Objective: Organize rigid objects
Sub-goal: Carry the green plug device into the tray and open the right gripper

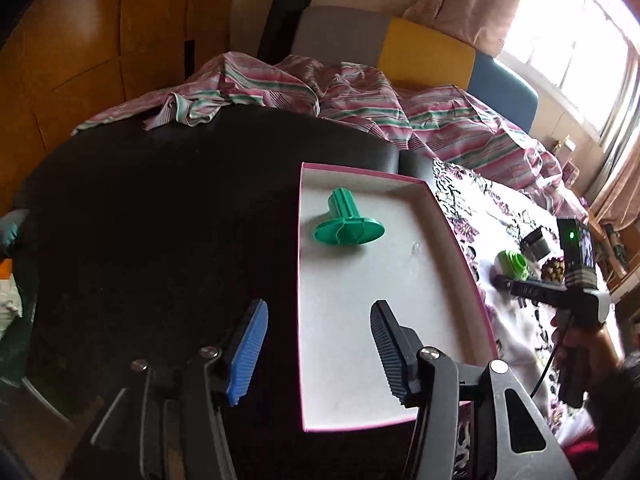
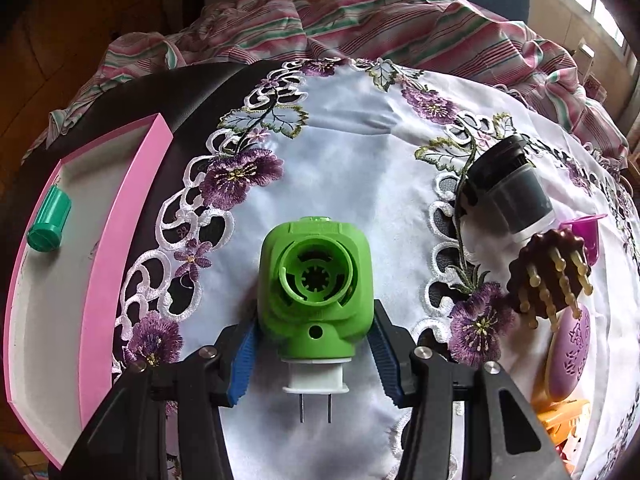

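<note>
With the right hand-held gripper [image 2: 314, 354] clamped on the green plug-in device [image 2: 314, 280] and the left hand-held gripper [image 1: 318, 354] empty and part-open, lift straight up to clear the embroidered cloth [image 2: 360, 140], then carry it to the pink-rimmed tray [image 2: 100, 240].

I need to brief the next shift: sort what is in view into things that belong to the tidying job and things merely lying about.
Part of the job:
- pink box
- teal spool lying in the box
- green plug-in device between the right gripper's pads
- dark cup, brown comb piece, purple brush
- left gripper, open and empty

Lying about:
- striped cloth
- embroidered tablecloth
- yellow cushion
</note>
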A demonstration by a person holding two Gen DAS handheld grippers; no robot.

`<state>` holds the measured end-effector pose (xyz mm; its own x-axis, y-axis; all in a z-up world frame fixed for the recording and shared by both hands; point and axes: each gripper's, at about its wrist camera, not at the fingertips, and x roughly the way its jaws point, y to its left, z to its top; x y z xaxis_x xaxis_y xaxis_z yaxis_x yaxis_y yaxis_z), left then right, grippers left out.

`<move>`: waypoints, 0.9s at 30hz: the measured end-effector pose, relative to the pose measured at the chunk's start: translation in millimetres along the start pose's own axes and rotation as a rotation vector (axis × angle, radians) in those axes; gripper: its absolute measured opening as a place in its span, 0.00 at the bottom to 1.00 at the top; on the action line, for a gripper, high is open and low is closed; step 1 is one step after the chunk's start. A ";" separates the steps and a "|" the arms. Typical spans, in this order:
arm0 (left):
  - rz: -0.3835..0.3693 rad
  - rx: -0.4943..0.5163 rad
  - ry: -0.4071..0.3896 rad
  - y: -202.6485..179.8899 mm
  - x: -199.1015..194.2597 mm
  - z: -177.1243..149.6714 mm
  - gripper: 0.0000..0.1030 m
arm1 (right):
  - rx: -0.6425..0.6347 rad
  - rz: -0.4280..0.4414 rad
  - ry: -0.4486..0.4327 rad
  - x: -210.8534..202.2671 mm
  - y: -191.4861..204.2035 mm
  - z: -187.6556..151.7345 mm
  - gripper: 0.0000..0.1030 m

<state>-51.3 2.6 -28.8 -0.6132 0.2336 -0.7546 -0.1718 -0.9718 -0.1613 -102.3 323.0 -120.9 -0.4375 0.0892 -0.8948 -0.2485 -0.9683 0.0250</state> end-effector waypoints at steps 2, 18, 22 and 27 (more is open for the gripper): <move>0.001 0.005 -0.003 -0.5 -2.7 -3.5 0.53 | 0.019 -0.003 0.001 -0.8 -1.5 1.0 0.50; -0.013 0.035 0.006 -9.8 -1.6 -9.5 0.53 | 0.031 0.111 -0.125 -66.1 35.9 -12.7 0.50; -0.012 0.037 0.007 -10.8 0.1 -9.3 0.53 | -0.030 0.163 -0.138 -78.5 68.9 -9.8 0.50; -0.016 0.029 0.012 -7.4 1.4 -9.0 0.53 | -0.103 0.201 -0.139 -80.7 111.0 -2.9 0.50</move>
<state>-43.9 9.8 -34.4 -0.6006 0.2490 -0.7598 -0.2043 -0.9665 -0.1552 -92.0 207.6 -47.3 -0.5856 -0.0831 -0.8063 -0.0583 -0.9878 0.1442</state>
